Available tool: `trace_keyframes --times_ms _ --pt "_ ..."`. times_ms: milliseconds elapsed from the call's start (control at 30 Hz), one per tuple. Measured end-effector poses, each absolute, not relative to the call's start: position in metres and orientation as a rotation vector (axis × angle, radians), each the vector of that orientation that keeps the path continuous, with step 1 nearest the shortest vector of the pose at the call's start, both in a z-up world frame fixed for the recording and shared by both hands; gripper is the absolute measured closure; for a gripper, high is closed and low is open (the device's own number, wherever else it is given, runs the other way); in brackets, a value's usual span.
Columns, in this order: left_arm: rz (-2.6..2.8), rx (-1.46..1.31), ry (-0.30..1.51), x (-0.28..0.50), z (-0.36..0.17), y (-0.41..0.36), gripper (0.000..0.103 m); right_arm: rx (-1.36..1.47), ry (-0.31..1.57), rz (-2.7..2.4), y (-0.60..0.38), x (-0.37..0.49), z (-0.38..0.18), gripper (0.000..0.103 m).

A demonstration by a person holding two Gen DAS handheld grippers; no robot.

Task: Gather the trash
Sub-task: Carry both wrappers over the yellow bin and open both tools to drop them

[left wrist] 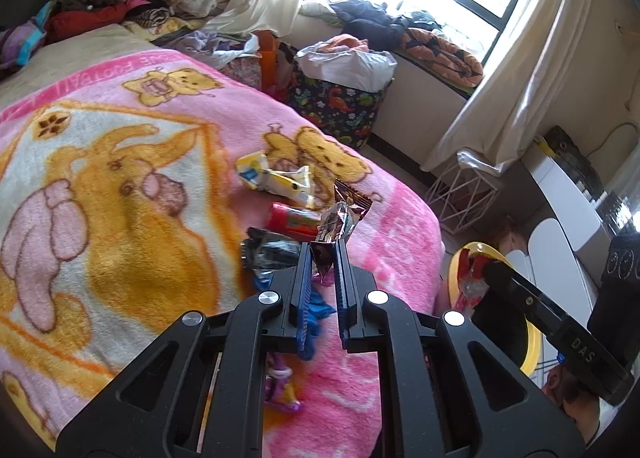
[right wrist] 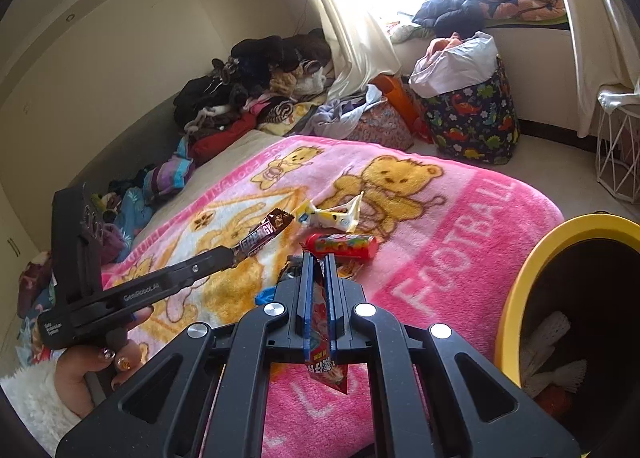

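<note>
At centre frame of the left wrist view, the left gripper (left wrist: 323, 254) is clamping a shiny brown foil snack wrapper (left wrist: 338, 218), its lower end hidden between the fingers. In the right view, the right gripper (right wrist: 319, 262) is pinching a red printed plastic packet (right wrist: 324, 366), mostly hidden, beside the yellow-rimmed bin (right wrist: 520, 298) cut off at right.

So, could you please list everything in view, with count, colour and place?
Brown wrapper: one, in the left hand-held gripper, above the blanket.
Red packet: one, in the right hand-held gripper.
Red tube: one, on the blanket.
Yellow wrapper: one, yellow-white, beside the tube.
Black wrapper: one, on the blanket.
Blanket: one, pink, on the bed.
Bin: one, yellow rim, right of the bed.
Dinosaur basket: one, dark, under the window.
Left hand-held gripper: black, shut.
Right hand-held gripper: black, shut.
</note>
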State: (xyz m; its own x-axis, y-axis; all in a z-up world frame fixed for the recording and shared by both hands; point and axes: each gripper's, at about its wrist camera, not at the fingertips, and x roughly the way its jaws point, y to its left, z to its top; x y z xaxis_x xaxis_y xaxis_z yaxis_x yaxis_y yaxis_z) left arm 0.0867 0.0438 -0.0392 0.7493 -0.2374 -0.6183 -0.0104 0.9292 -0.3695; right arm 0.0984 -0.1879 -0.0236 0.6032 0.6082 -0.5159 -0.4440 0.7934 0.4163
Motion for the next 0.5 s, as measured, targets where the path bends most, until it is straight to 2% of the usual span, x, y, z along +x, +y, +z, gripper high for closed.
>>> trace_keyframes --times_ms 133,500 --pt "-0.151 -0.353 0.714 0.086 -0.036 0.034 0.1 0.272 0.677 0.593 -0.199 0.098 -0.02 0.097" --pt "-0.2 -0.296 0.704 0.085 -0.029 0.006 0.103 0.305 0.637 0.538 -0.229 0.098 -0.014 0.097"
